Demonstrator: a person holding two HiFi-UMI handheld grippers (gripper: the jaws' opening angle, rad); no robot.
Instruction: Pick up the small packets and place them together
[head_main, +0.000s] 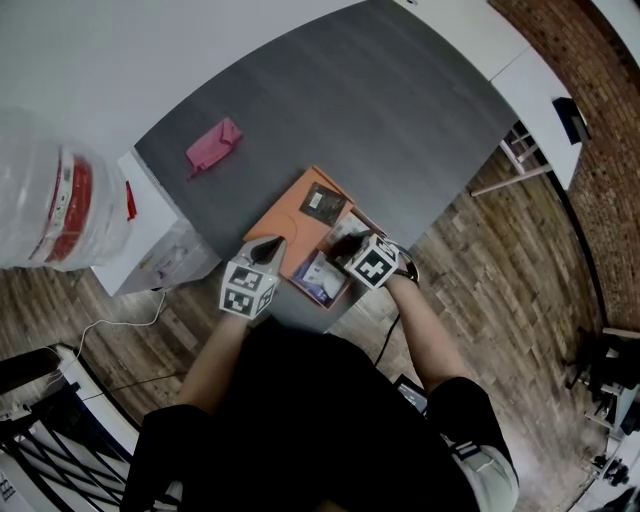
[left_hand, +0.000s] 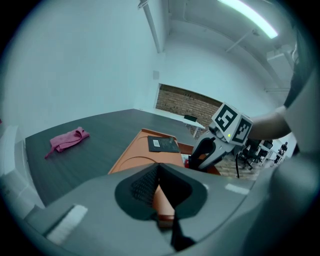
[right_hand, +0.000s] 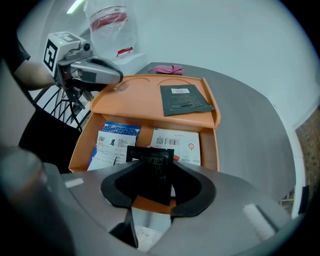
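An orange tray (right_hand: 135, 95) lies at the grey table's near edge. A dark grey packet (right_hand: 185, 99) rests on its flat far section. In its near compartments lie a blue-and-white packet (right_hand: 114, 142) and a white packet (right_hand: 176, 145). My right gripper (right_hand: 155, 175) points steeply down over the near compartments and is shut on a small black packet (right_hand: 156, 167), which stands upright between the jaws. My left gripper (left_hand: 159, 195) is shut on the tray's left rim (left_hand: 135, 157). In the head view the left gripper (head_main: 268, 250) and right gripper (head_main: 345, 245) flank the tray (head_main: 290, 215).
A pink cloth (head_main: 213, 146) lies on the table beyond the tray, to the left. A large clear water bottle (head_main: 50, 205) stands on a white unit left of the table. Wooden floor runs along the table's near and right edges.
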